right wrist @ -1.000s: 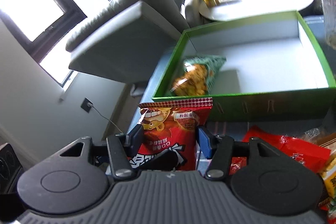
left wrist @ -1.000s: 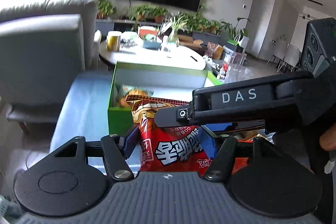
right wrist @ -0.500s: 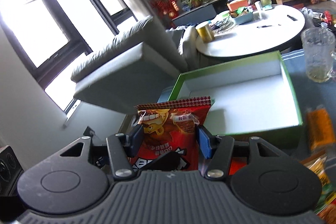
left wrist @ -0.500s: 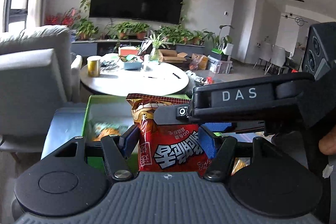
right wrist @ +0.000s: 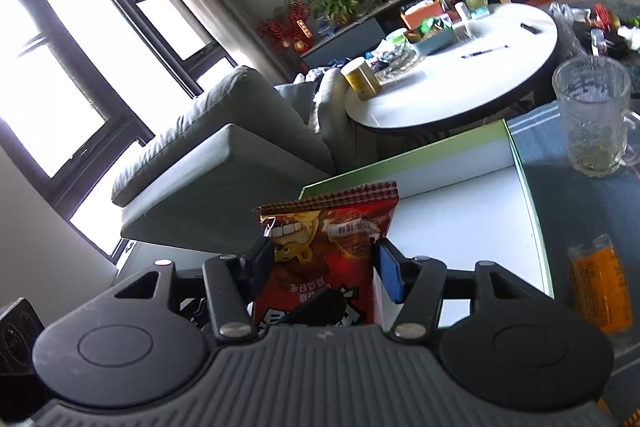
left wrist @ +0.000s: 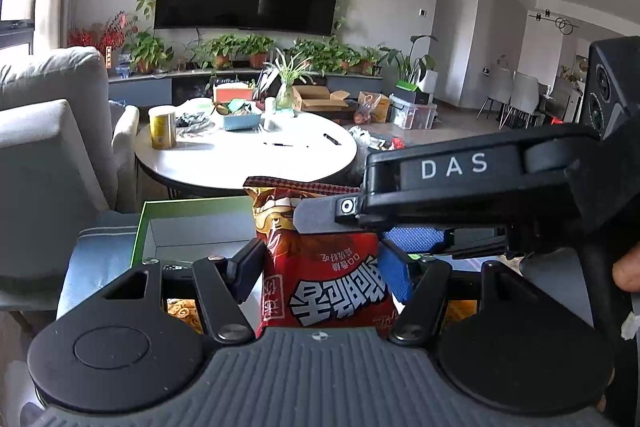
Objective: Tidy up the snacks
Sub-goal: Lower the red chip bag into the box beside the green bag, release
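Left gripper [left wrist: 320, 267], left wrist view: both pads press a red snack bag [left wrist: 328, 279], held upright near the green box [left wrist: 140, 239]; right gripper [left wrist: 404, 223] crosses from the right, clamping the same bag.

Right wrist view: right gripper [right wrist: 324, 267] pinches the bag [right wrist: 324, 259] before the box [right wrist: 536, 227]; an orange packet [right wrist: 600, 287] lies right.

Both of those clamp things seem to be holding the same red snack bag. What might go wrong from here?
1. With the left gripper and right gripper both pinching the red snack bag, pulling apart might tear it or crush the snacks.
2. The glass mug stands beside the green box; a wide swing might knock it.
3. The bag may land on the snack packet under it.
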A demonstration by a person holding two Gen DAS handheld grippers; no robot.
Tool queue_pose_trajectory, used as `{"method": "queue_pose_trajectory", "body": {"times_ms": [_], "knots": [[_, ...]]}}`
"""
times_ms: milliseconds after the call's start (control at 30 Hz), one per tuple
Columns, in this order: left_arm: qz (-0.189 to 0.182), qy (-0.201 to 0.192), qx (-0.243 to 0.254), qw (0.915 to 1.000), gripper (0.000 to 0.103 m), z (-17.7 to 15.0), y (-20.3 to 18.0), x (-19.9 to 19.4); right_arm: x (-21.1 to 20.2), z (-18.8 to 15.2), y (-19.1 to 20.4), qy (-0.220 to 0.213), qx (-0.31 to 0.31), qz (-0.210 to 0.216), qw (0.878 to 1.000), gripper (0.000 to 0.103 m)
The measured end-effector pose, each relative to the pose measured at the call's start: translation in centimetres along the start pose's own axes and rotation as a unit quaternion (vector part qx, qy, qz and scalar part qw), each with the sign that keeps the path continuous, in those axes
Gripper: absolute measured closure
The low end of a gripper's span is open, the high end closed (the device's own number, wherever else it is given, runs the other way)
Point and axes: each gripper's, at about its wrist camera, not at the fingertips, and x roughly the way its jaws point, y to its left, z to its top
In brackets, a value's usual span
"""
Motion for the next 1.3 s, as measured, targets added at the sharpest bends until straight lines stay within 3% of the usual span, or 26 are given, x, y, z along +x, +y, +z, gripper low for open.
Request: {"method": "queue_pose_trajectory", "body": {"times_ms": [600, 1133, 1300], "knots": [[0.006, 0.044, -0.039, 0.9982, 0.044, -2.1, 3.1, 4.6, 5.2, -1.0, -2.2, 0.055, 0.021, -0.026, 0.998, 0.04], [0.017, 0.053, -0.044, 0.9975, 0.043, -3.0, 3.2, 4.7, 6.9, -1.5, -3.0, 0.078, 0.032, -0.032, 0.996, 0.04], [0.025, 0.047, -0.039, 0.9978, 0.043, -3.1, 3.2, 3.5, 6.7, -1.4, -3.4, 0.073, 0.041, -0.032, 0.996, 0.034]]}}
